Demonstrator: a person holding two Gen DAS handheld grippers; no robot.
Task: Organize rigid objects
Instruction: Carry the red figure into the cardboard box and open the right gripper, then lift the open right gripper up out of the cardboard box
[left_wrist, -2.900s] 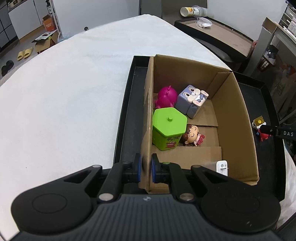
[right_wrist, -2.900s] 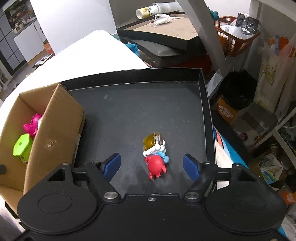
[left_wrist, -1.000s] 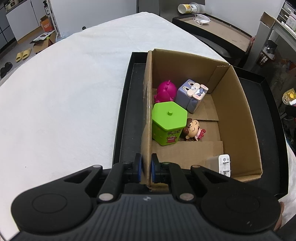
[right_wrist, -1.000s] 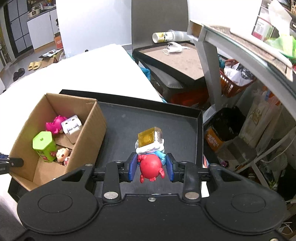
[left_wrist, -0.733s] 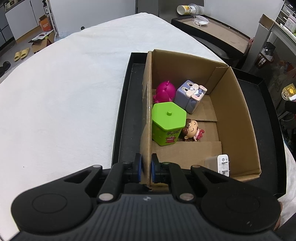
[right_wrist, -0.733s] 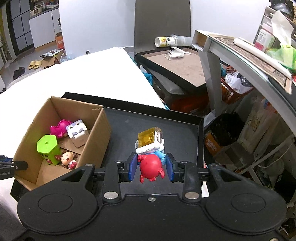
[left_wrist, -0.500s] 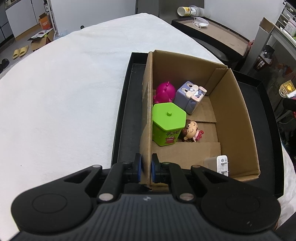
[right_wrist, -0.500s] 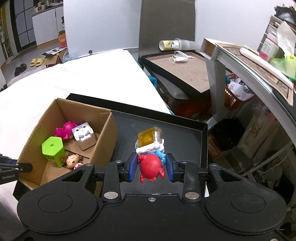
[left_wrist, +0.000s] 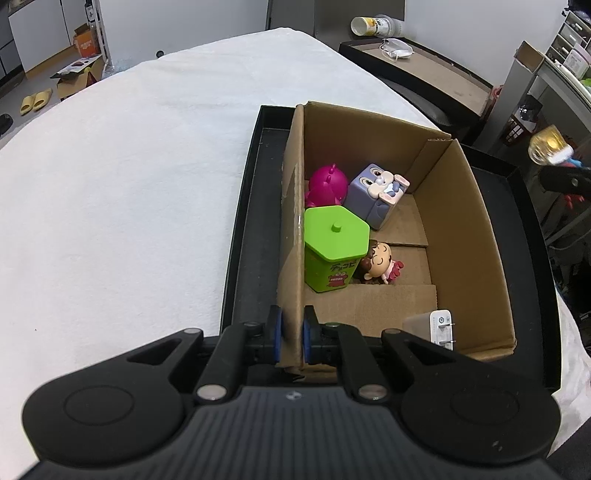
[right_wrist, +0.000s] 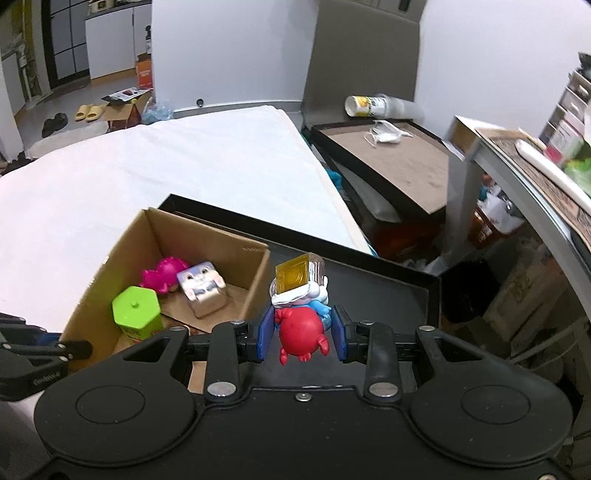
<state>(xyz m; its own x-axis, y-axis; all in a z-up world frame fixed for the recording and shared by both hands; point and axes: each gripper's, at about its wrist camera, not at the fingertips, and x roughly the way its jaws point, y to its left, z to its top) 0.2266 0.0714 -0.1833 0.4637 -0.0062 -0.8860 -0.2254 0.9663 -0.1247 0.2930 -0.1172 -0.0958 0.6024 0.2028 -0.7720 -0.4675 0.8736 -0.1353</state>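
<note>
My left tool (left_wrist: 290, 336) is clamped on the near end of the left wall of the box (left_wrist: 469, 221), one blue pad (left_wrist: 276, 334) outside the cardboard and the other inside. The box stands in a black tray (left_wrist: 245, 236), which lies on the white-covered desk (left_wrist: 129, 184).

My right tool (right_wrist: 302, 334) grips a figure (right_wrist: 300, 328) by its round red body, pads pressed to both sides. The figure is off the tray, with its clear yellow cube top pointing away from me. In the right wrist view it sits just right of the box's right wall, over the bare tray floor. In the left wrist view the same figure (left_wrist: 550, 151) shows at the far right, beyond the box's right wall and outside it.

Inside the box:
- A green hexagonal tub (left_wrist: 334, 251), upright against the left wall.
- A magenta toy (left_wrist: 327, 184) in the far left corner, just beyond the tub.
- A grey rabbit cube (left_wrist: 376, 192), tilted, just right of the magenta toy.
- A small doll (left_wrist: 378, 264) lying against the tub's right side.
- A white plug (left_wrist: 439, 326) in the near right corner, prongs showing.

Beyond the desk, a second tray (right_wrist: 391, 162) holds a face mask (right_wrist: 386, 131) and a tipped-over cup (right_wrist: 364, 105).
</note>
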